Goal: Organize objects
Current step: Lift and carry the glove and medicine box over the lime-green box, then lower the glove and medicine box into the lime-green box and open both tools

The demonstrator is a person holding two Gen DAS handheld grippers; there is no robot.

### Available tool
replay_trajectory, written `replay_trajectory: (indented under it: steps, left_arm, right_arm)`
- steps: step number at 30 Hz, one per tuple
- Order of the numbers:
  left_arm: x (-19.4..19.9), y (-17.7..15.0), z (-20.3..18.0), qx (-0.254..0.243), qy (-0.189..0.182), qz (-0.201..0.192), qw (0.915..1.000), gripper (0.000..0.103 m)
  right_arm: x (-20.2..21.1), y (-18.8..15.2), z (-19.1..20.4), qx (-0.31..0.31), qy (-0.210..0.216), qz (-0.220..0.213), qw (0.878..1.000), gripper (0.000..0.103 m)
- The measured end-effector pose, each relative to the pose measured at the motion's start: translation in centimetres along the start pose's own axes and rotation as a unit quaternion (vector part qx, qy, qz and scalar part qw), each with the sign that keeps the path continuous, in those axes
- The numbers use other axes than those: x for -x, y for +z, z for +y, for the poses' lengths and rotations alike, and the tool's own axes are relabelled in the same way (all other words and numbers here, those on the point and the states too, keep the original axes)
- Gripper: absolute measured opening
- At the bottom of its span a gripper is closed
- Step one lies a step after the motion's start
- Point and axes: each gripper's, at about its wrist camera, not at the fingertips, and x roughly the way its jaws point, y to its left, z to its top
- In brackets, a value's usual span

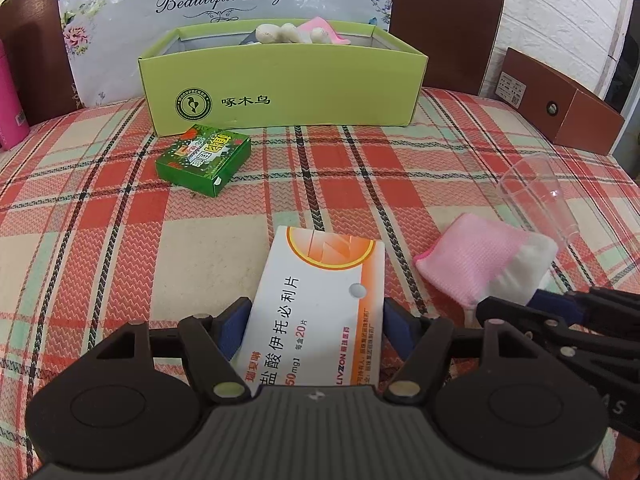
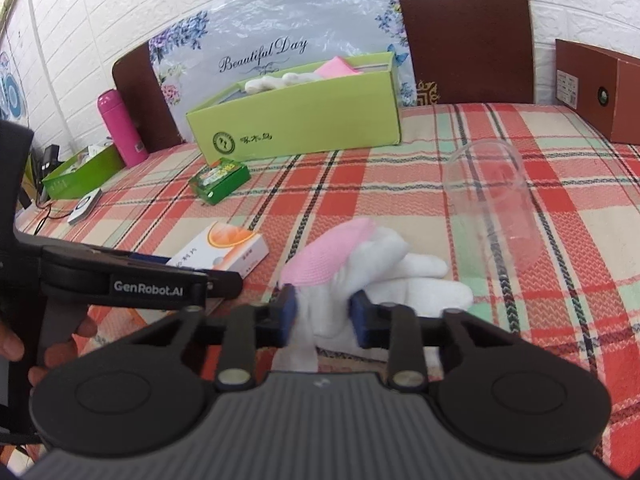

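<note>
Gripping the white-and-orange cardboard medicine box [image 1: 320, 300] in my left hand-held gripper [image 1: 316, 320], blue pads pressed on both long sides, its far end lying on the red, green and cream plaid tabletop [image 1: 100, 240]. My right hand-held gripper [image 2: 323, 314] is pinching the bunched white cotton glove [image 2: 400, 284] near its cuff, and a pink-and-white knit cloth [image 2: 332, 252] lies against that glove just ahead of the pads. Just right of it a clear plastic cup [image 2: 496, 208] lies on its side, mouth toward me. Ahead there is open plaid, then the small green printed carton [image 1: 202, 158] sits close to the front wall of the light green open cardboard box [image 1: 280, 92], which already holds white and pink items. A brown cardboard box [image 1: 560, 108] sits at the far right edge, a pink bottle [image 2: 120, 128] at the far left, and the two grippers nearly meet at my side.
</note>
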Motion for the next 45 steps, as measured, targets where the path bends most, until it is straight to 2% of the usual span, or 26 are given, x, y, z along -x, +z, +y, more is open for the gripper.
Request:
replay_trajectory:
  steps: [1, 3, 6, 11, 14, 19, 22, 25, 28, 31, 36, 41, 45]
  left_arm:
    - [0.1, -0.1, 0.1, 0.001, -0.002, -0.001, 1.0000, 0.072]
    - [0.5, -0.2, 0.4, 0.007, -0.009, -0.006, 0.9999, 0.072]
    - [1.6, 0.2, 1.0, 0.015, -0.020, -0.020, 0.9995, 0.072]
    - [4.5, 2.8, 2.3, 0.025, -0.029, -0.070, 0.9968, 0.072]
    - [6.0, 5.3, 3.0, 0.019, -0.024, -0.104, 0.9941, 0.072]
    - [6.7, 10.3, 4.1, 0.017, -0.010, -0.151, 0.9883, 0.072]
    - [5.8, 13.7, 4.7, 0.014, 0.003, -0.169, 0.9855, 0.072]
    - [3.7, 17.0, 6.0, 0.034, -0.012, -0.167, 0.9853, 0.072]
    - [1.5, 19.5, 7.0, 0.041, -0.015, -0.167, 0.9851, 0.072]
    - [-0.9, 21.1, 7.6, 0.035, 0.004, -0.169, 0.9850, 0.072]
    - [-5.0, 23.1, 9.0, 0.036, 0.017, -0.140, 0.9893, 0.072]
    - [-8.4, 22.5, 9.7, 0.020, 0.042, -0.092, 0.9947, 0.072]
    - [-9.2, 21.6, 10.2, 0.010, 0.054, -0.084, 0.9949, 0.074]
  right_arm:
    - [-0.1, 0.0, 0.2, 0.006, -0.001, 0.000, 1.000, 0.011]
    - [0.0, 0.1, 0.6, 0.018, 0.005, -0.002, 1.000, 0.007]
    - [0.5, 1.1, 1.1, 0.025, 0.027, -0.017, 0.999, 0.006]
    - [1.7, 4.4, 1.9, 0.045, 0.050, -0.066, 0.996, 0.005]
    - [2.0, 7.3, 2.0, 0.054, 0.058, -0.098, 0.992, 0.005]
    - [1.4, 12.0, 2.0, 0.080, 0.048, -0.153, 0.984, 0.005]
    - [0.1, 15.1, 1.6, 0.088, 0.042, -0.183, 0.978, 0.006]
    - [-2.1, 18.1, 1.0, 0.089, 0.045, -0.203, 0.974, 0.006]
    - [-5.2, 20.4, 0.3, 0.091, 0.030, -0.201, 0.975, 0.006]
    - [-8.5, 21.7, -0.4, 0.081, 0.024, -0.181, 0.980, 0.006]
    - [-13.4, 22.4, -1.3, 0.070, 0.026, -0.144, 0.987, 0.006]
    - [-17.5, 21.7, -1.4, 0.090, -0.009, -0.086, 0.992, 0.006]
    - [-18.8, 20.8, -1.9, 0.093, -0.020, -0.066, 0.993, 0.008]
